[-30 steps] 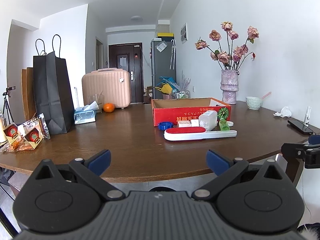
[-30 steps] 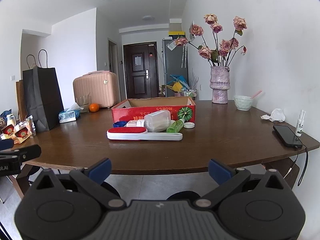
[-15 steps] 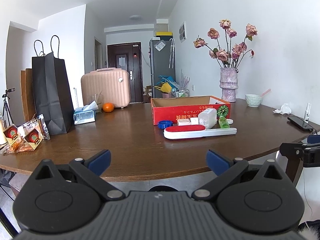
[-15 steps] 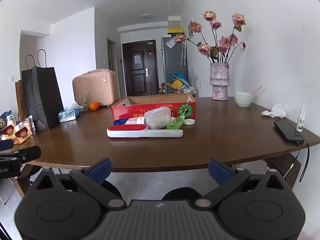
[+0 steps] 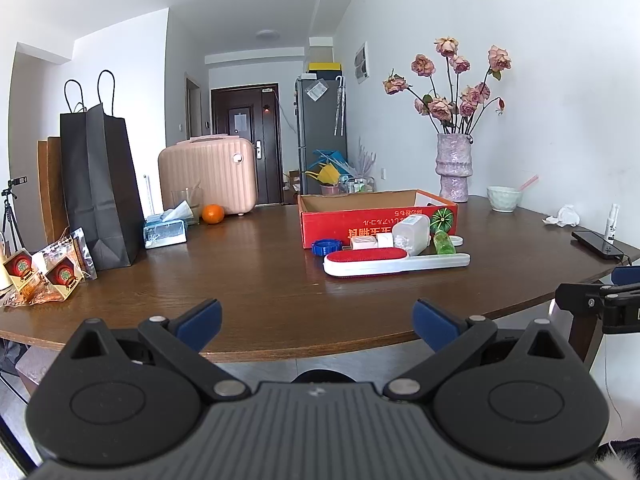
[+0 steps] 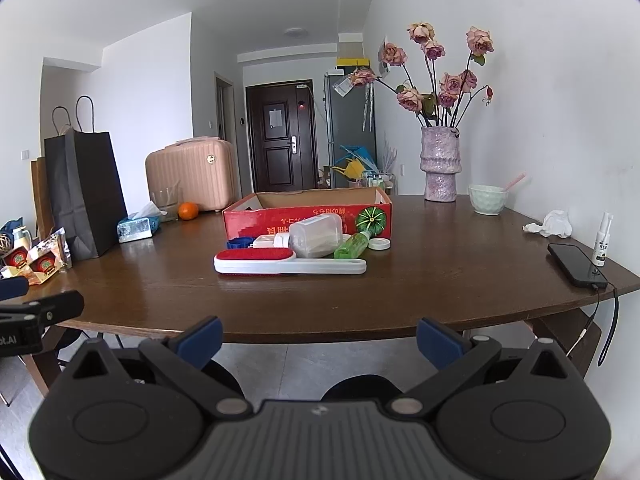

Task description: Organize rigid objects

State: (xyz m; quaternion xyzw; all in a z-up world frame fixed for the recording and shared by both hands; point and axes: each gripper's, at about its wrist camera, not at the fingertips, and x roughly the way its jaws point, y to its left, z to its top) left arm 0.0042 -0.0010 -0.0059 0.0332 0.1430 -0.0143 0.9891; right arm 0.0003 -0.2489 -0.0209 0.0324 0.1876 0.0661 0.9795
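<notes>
Two grippers, left gripper (image 5: 316, 318) and right gripper (image 6: 318, 334), wait wide open, holding nothing. Best grab the long brush (image 6: 290, 263) first, just before the red box (image 6: 308, 210).

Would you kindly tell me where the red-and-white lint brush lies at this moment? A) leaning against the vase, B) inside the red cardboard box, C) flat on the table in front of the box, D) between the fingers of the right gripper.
C: the lint brush lies flat on the table, in front of the red cardboard box, and both grippers are back at the table's near edge, open and empty.
</notes>
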